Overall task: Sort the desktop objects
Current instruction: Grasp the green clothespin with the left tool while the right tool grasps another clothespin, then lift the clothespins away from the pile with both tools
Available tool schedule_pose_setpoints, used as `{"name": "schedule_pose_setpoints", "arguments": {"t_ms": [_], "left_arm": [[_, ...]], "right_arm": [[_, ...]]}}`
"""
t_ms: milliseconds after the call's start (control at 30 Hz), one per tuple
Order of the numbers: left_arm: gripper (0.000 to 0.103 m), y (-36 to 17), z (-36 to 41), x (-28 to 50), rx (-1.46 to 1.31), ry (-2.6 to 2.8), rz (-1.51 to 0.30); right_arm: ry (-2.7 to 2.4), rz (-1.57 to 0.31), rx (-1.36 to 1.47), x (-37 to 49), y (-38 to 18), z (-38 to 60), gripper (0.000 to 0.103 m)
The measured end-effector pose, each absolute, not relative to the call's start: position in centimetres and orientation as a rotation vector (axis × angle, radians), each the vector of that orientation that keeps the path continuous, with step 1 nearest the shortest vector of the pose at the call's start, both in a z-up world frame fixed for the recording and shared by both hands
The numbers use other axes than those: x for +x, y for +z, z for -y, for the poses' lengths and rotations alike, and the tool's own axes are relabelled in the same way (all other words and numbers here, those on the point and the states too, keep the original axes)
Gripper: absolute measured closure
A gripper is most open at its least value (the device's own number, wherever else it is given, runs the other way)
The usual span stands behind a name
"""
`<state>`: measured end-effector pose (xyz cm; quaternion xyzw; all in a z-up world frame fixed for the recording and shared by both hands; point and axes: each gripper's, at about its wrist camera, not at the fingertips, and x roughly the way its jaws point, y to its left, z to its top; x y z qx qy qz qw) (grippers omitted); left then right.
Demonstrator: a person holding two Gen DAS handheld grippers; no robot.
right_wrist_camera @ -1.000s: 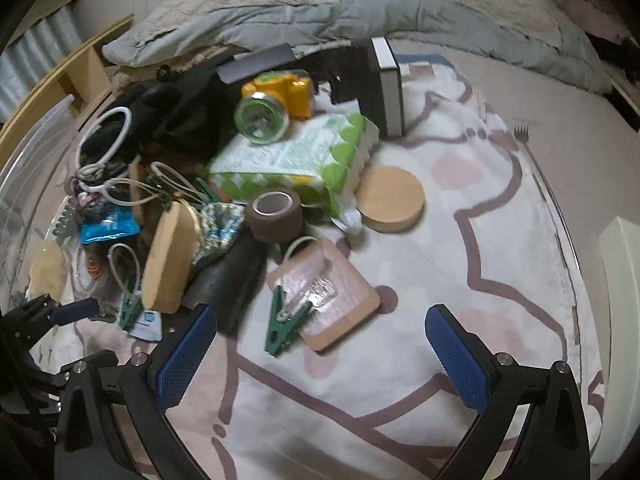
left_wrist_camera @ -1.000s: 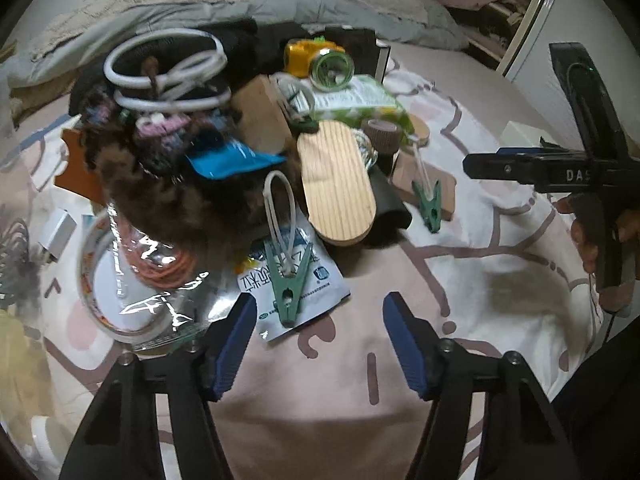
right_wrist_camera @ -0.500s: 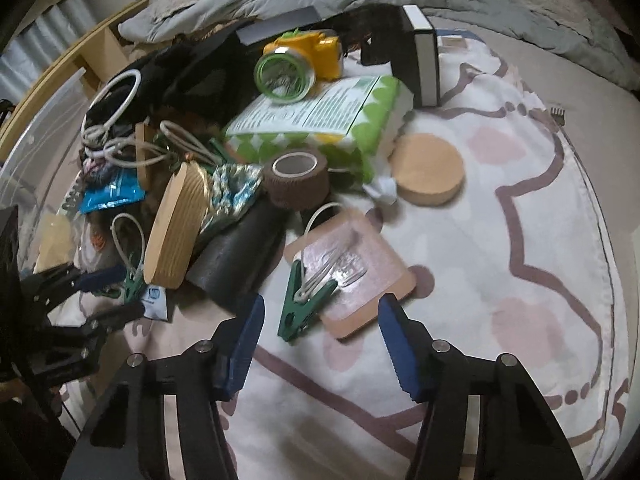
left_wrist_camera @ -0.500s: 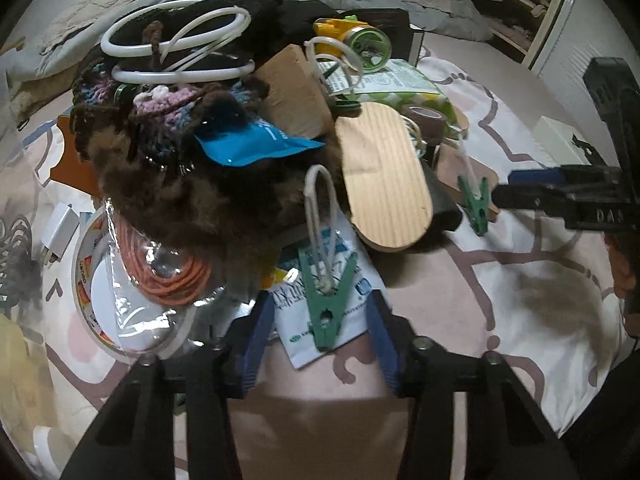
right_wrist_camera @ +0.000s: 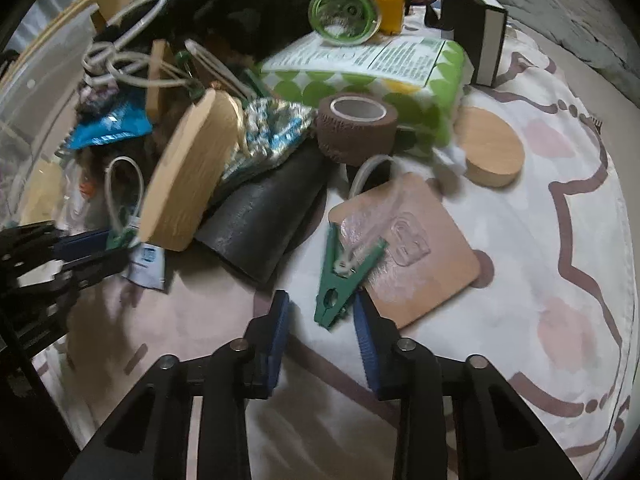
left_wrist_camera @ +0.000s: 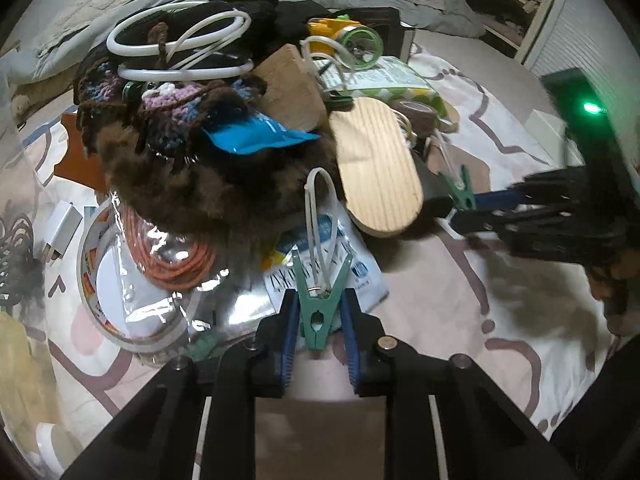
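Left gripper (left_wrist_camera: 319, 322): black plastic frame, angular arms with cut-out windows, round silver screws at the joints, blue ribbed pads (left_wrist_camera: 289, 332) on the fingers. Right gripper (right_wrist_camera: 320, 330): same black build, same silver screws, blue ribbed pads (right_wrist_camera: 366, 334). Seen from the left wrist at 3 o'clock: black body blurred, blue finger strips, small green light glowing on an upright black block.

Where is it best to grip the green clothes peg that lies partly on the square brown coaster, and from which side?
Probably at its narrow tail end with the round hole, on the green clothes peg: that end lies off the brown coaster on the bedsheet, toward the right gripper. Come from above, one pad on each long side.
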<state>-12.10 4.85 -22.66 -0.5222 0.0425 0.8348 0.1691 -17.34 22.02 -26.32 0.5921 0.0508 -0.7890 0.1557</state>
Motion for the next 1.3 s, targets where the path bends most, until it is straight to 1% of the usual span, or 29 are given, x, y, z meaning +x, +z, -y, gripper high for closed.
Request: {"name": "schedule_pose_setpoints", "arguments": {"t_ms": [33,67,100,200,300,500,900,1000,1133,1167,1200,1233,1267,1300], "left_arm": [[0.082,-22.6,-4.9,-11.7,-1.483,2.363,-0.126],[0.082,-22.5,-4.8,-11.5,-1.482,2.357,-0.129],[0.082,-22.4,-4.7,-11.3,-1.480,2.352,-0.132],[0.082,-22.4,-4.4,-10.6,-1.492,2.334,-0.131],[0.082,-22.5,-4.2,-10.1,-1.506,2.317,-0.133],[0.082,-22.5,-3.7,-8.4,-1.529,2.271,-0.130],[0.082,-23.3,-4.3,-4.8,-1.555,2.161,-0.176],[0.082,-23.4,-4.7,-4.5,-1.554,2.146,-0.184],[0.082,-23.5,-5.1,-4.2,-1.541,2.139,-0.194],[0.080,-23.6,-5.2,-4.3,-1.542,2.136,-0.196],[0.067,-23.6,-5.3,-4.3,-1.548,2.133,-0.201],[0.050,-23.7,-5.5,-4.3,-1.553,2.136,-0.210],[0.047,-23.8,-5.5,-4.3,-1.548,2.141,-0.213],[0.047,-23.8,-5.6,-4.3,-1.541,2.140,-0.217]], "right_arm": [[-2.264,-0.152,1.692,-17.4,-26.4,-22.0,0.077],[-2.269,-0.147,1.686,-17.4,-26.3,-22.0,0.084],[-2.265,-0.135,1.686,-17.4,-26.2,-22.0,0.085],[-2.249,-0.113,1.679,-17.2,-25.9,-22.1,0.086],[-2.254,-0.165,1.654,-16.7,-25.5,-21.9,0.086],[-2.248,-0.126,1.662,-15.1,-24.7,-22.8,0.087],[-2.092,0.082,1.734,-9.3,-23.8,-24.3,0.087],[-2.062,0.053,1.751,-7.2,-23.4,-22.8,0.087],[-2.054,0.026,1.779,-7.5,-24.8,-22.8,0.087],[-2.060,0.009,1.790,-7.7,-24.9,-22.3,0.087],[-2.095,-0.040,1.806,-7.9,-25.5,-21.5,0.087],[-2.122,-0.094,1.820,-7.9,-25.6,-21.4,0.087],[-2.130,-0.129,1.826,-7.9,-25.7,-21.3,0.087],[-2.129,-0.144,1.829,-8.0,-25.8,-21.2,0.087]]}}
